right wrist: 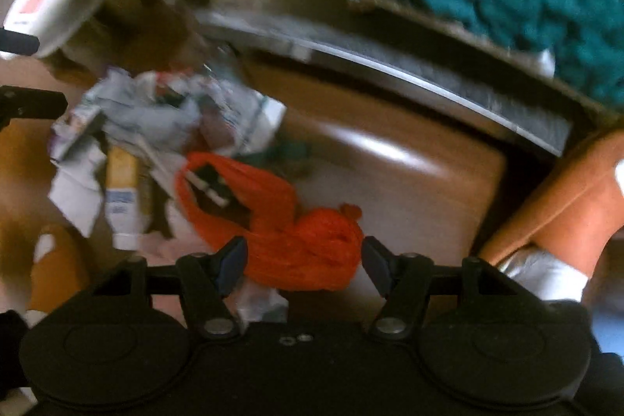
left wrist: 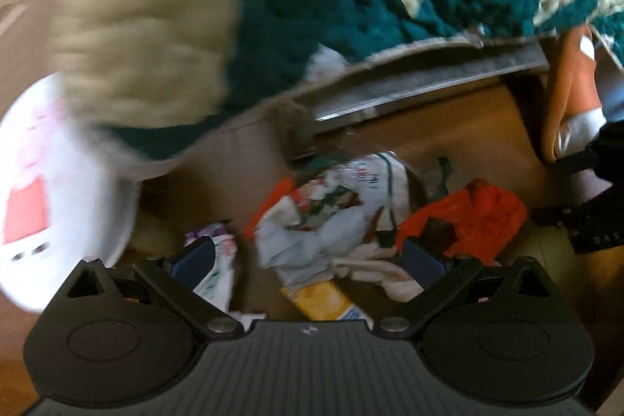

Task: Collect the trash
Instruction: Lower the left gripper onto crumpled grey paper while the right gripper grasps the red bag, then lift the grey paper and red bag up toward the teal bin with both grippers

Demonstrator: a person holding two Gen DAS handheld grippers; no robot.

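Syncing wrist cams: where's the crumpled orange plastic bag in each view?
Left wrist: crumpled orange plastic bag lower right, beyond the right finger of the left tongs.
Right wrist: bag bottom centre, between the right tongs.
Shared landmark: yellow-and-white tube.

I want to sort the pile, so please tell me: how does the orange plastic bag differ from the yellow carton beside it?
The orange plastic bag is soft and bunched; the yellow carton is stiff and flat-sided. The bag is one colour; the carton has a white and blue end. Both lie on the floor in the trash pile.
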